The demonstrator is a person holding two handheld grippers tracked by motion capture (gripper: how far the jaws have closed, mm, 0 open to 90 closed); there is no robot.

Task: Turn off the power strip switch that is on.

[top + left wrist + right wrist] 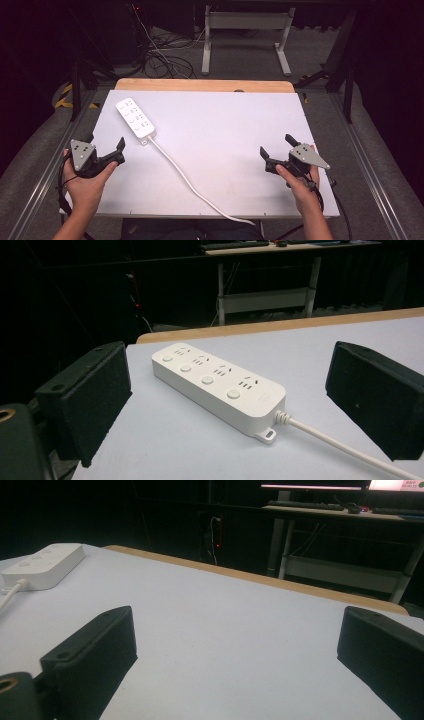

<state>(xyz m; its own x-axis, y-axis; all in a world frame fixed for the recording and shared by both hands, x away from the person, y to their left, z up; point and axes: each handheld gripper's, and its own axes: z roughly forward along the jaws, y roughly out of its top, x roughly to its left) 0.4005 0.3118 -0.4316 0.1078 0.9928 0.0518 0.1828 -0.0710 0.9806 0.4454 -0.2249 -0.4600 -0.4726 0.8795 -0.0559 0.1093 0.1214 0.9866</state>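
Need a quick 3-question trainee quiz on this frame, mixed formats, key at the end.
1. True or false: the left gripper is shut on the power strip.
2. Which gripper is nearer the power strip: A) left, B) right?
3. Fill in: the strip's white cable runs off the table's ____ edge, as seen from the person.

Key: 1 false, both grippers are open and hold nothing; 2 A; 3 near.

We see a white power strip (135,118) with a white cord (190,182). Our table (225,150) is light grey with a tan wood edge. Both grippers are black.
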